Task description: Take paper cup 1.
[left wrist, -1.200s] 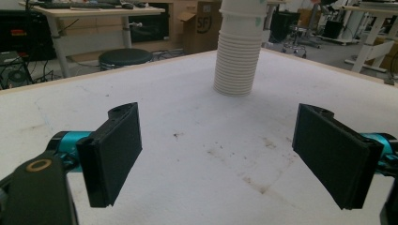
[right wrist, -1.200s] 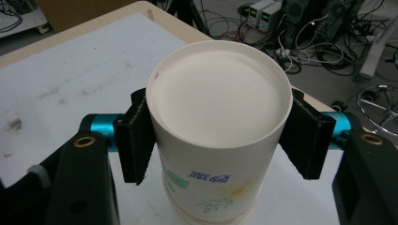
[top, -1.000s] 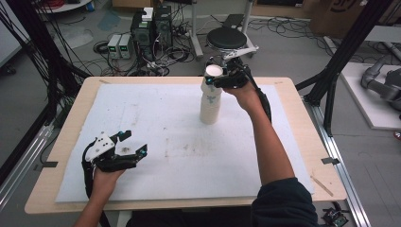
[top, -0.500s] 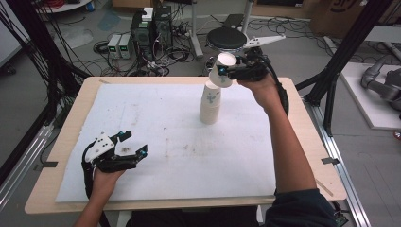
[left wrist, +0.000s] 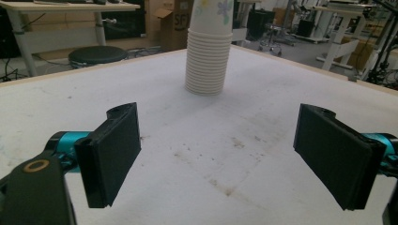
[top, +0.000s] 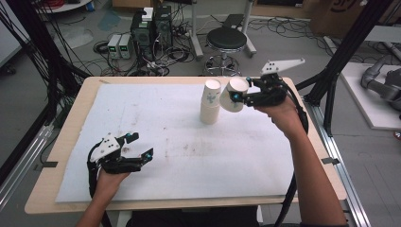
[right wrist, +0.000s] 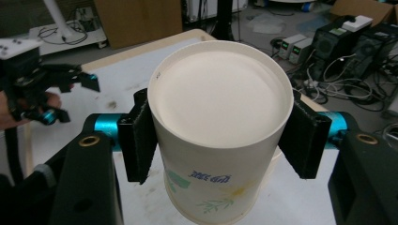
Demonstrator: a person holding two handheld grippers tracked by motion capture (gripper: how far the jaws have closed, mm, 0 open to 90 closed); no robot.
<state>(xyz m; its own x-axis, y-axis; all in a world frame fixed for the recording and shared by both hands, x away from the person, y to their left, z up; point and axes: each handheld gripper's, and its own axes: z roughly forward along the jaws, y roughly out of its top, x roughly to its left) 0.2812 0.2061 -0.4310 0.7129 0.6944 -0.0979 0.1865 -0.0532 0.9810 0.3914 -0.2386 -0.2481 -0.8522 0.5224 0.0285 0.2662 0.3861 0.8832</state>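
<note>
Your right gripper (top: 235, 98) clamps a paper cup (top: 234, 93), tilted beside the stack (top: 210, 102) on the tabletop (top: 179, 137); your left gripper (top: 140, 147) rests wide open, well apart.

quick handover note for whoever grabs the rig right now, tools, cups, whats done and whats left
Right tool: shut on one paper cup, pads on its sides. In the high view the cup is tilted, in the air just right of the stack and clear of it.
Left tool: open, nothing in it, low over the near left of the white mat.
Stack of cups: upright, inverted, at the far middle of the mat.
Done: one cup is off the stack.
Left: probably set this cup down on the mat, then pull the next.
</note>
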